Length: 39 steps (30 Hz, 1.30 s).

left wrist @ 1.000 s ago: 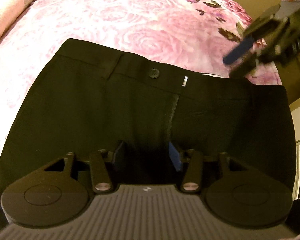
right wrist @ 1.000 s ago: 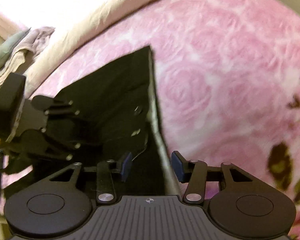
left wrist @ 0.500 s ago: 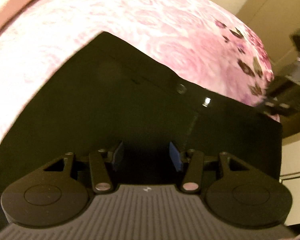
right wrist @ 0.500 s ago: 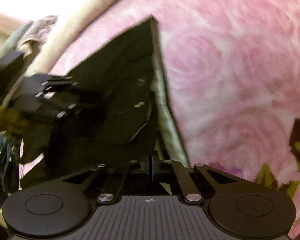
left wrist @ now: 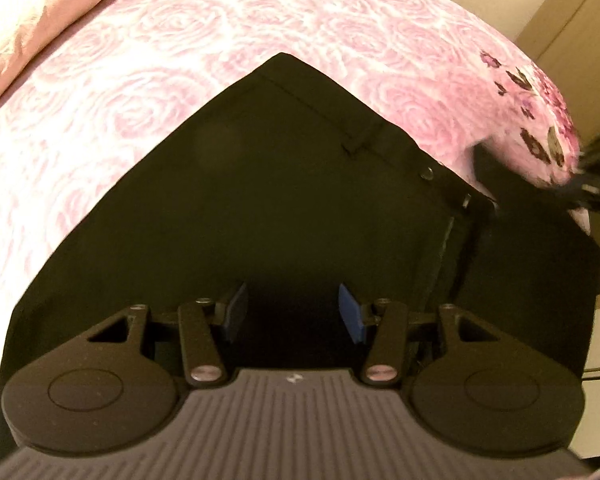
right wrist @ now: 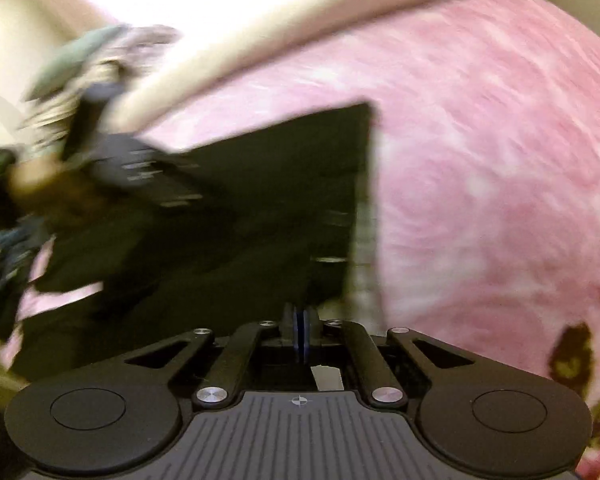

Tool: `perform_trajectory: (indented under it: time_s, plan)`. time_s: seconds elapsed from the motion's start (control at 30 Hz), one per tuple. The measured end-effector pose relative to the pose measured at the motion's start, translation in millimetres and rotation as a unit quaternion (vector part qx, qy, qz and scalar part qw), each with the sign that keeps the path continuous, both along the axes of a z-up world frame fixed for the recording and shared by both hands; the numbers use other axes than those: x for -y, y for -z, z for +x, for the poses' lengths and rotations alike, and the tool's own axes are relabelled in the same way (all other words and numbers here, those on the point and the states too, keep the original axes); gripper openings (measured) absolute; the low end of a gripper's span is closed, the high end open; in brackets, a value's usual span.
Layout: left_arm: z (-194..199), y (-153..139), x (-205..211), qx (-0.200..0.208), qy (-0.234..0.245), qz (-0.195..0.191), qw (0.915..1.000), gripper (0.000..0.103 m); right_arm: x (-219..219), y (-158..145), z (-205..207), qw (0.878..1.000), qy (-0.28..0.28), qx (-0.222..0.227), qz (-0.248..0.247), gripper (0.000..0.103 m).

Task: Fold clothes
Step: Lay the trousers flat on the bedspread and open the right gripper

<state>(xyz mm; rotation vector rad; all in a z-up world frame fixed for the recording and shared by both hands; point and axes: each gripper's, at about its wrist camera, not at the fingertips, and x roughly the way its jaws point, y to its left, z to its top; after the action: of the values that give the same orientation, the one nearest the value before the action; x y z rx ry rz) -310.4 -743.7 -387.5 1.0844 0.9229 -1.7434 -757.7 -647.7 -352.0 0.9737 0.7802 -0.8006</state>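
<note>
Black trousers (left wrist: 284, 200) lie on the pink rose bedspread (left wrist: 260, 16), waistband away from me, button (left wrist: 427, 173) at the right. My left gripper (left wrist: 288, 314) hovers open over the cloth, nothing between its blue pads. In the right wrist view, which is blurred, the trousers (right wrist: 260, 208) spread to the left, and my right gripper (right wrist: 300, 330) is shut on their waistband edge, which looks lifted from the bed. The left gripper's body (right wrist: 112, 152) shows there at the left, held by a hand. At the left view's far right, a blurred dark streak is probably the right gripper (left wrist: 588, 192).
A pale bed edge or headboard (right wrist: 300, 28) runs along the far side, with a heap of grey-green cloth (right wrist: 88, 56) at its left end. A beige cupboard (left wrist: 572, 8) stands past the bed's right corner. Dark flower prints (left wrist: 540, 120) mark that corner.
My right gripper went from open to shut on the waistband edge and pulled it up. The left gripper swung left, so the waistband now runs diagonally in its view.
</note>
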Motion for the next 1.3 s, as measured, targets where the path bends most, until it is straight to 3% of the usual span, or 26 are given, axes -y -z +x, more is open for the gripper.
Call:
perform_trajectory:
  time_s: [0.2, 0.4, 0.53, 0.67, 0.93, 0.97, 1.0, 1.03, 1.07, 1.3]
  plan:
    - [3, -17, -37, 0.014, 0.006, -0.011, 0.9998, 0.045, 4, 2, 10, 1.000, -0.006, -0.013, -0.014, 0.001]
    - [8, -8, -90, 0.039, 0.001, 0.017, 0.9991, 0.046, 10, 10, 35, 1.000, -0.021, -0.008, -0.015, 0.001]
    - [15, -2, -112, 0.046, -0.034, 0.026, 0.9980, 0.046, 14, 15, 52, 0.999, -0.031, -0.005, -0.015, 0.001]
    - [26, -24, -143, 0.046, -0.081, 0.012, 0.9956, 0.046, 17, 16, 69, 0.999, -0.045, -0.005, -0.021, 0.001]
    - [57, -65, -271, 0.056, -0.168, 0.043, 0.9831, 0.046, -30, -37, 120, 0.992, -0.072, -0.070, -0.082, 0.002]
    - [62, -68, -288, 0.058, -0.179, 0.049, 0.9808, 0.046, -38, -42, 127, 0.990, -0.074, -0.077, -0.088, 0.004]
    - [68, -72, -305, 0.059, -0.190, 0.053, 0.9785, 0.046, -46, -47, 135, 0.990, -0.076, -0.083, -0.090, 0.035]
    - [74, -75, -321, 0.061, -0.201, 0.054, 0.9761, 0.046, -56, -52, 145, 0.989, -0.079, -0.085, -0.090, 0.084]
    - [82, -79, -338, 0.062, -0.213, 0.053, 0.9737, 0.046, -66, -57, 156, 0.989, -0.080, -0.085, -0.090, 0.089]
    - [143, -112, -446, 0.082, -0.281, 0.026, 0.9560, 0.047, -139, -86, 239, 0.992, -0.074, -0.094, -0.046, 0.089]
